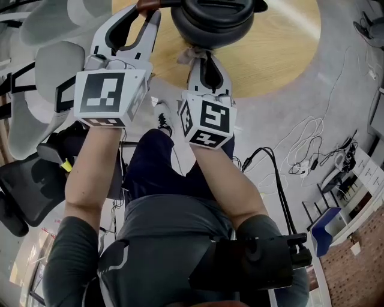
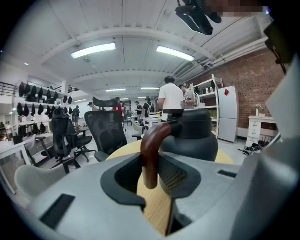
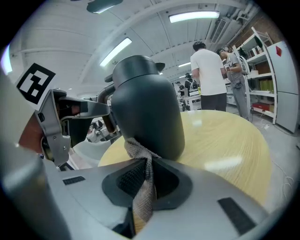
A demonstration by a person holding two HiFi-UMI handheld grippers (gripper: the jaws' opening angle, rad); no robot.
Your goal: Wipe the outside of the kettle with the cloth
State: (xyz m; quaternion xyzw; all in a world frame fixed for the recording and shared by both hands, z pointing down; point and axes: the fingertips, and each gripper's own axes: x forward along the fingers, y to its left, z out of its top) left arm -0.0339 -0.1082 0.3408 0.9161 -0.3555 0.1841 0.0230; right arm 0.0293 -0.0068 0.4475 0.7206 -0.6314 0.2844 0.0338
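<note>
A dark grey kettle (image 1: 213,21) stands on the round wooden table (image 1: 282,42). Its curved brown handle (image 2: 151,152) hangs between the jaws of my left gripper (image 2: 152,176), which stand a little wider than the handle, so the pads do not press on it. In the head view the left gripper (image 1: 145,11) is at the kettle's left side. My right gripper (image 3: 143,176) is shut on a grey-beige waffle cloth (image 3: 140,192). The cloth's bunched end touches the kettle's (image 3: 145,110) lower wall. From above, the right gripper (image 1: 201,57) sits just below the kettle with the cloth (image 1: 188,55) at its tips.
Grey and black office chairs (image 1: 51,75) stand to the left of the table. Cables (image 1: 306,144) trail over the floor at the right. People (image 2: 171,96) stand by shelves far behind the table, with more chairs (image 2: 105,129) at the left.
</note>
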